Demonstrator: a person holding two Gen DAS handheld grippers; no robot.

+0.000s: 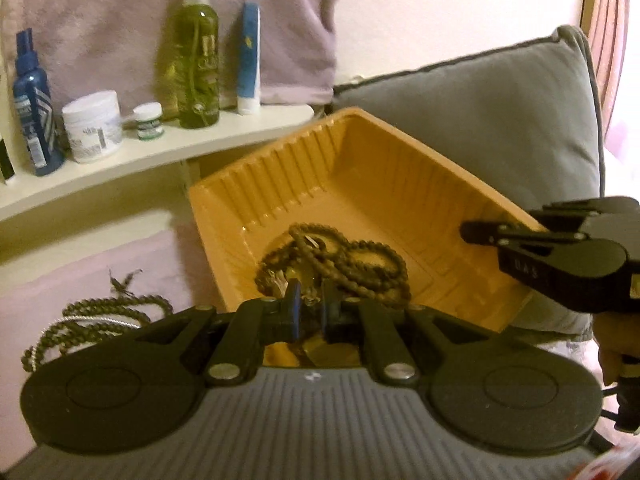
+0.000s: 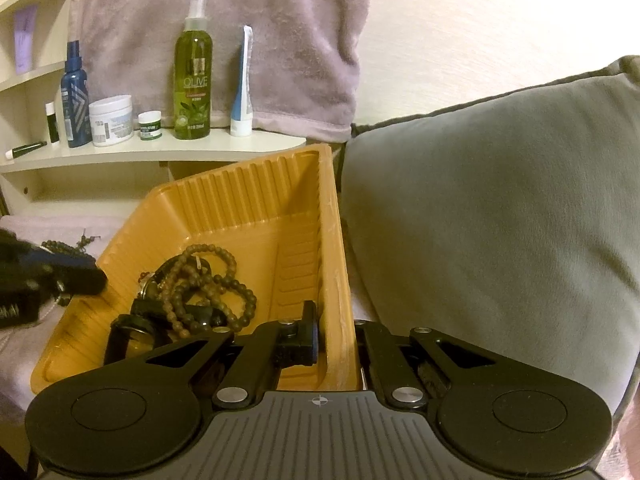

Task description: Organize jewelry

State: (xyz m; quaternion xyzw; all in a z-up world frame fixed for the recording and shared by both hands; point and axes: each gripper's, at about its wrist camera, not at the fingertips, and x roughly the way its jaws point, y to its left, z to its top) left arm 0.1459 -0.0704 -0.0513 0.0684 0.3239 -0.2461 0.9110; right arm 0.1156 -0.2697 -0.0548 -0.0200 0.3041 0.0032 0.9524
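The right gripper (image 2: 336, 344) pinches the orange tray's (image 1: 360, 152) wall, steadying it tilted against the grey pillow (image 1: 480, 120). The left gripper (image 1: 312, 304), fingers nearly together, pinches something small and indistinct over the bead necklaces (image 1: 352, 256) inside.

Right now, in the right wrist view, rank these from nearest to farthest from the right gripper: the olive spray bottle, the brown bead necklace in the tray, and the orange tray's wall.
1. Orange tray's wall: clamped between the right gripper jaws.
2. Brown bead necklace: inside the tray, left of the gripper.
3. Olive spray bottle: on the shelf far behind the tray.
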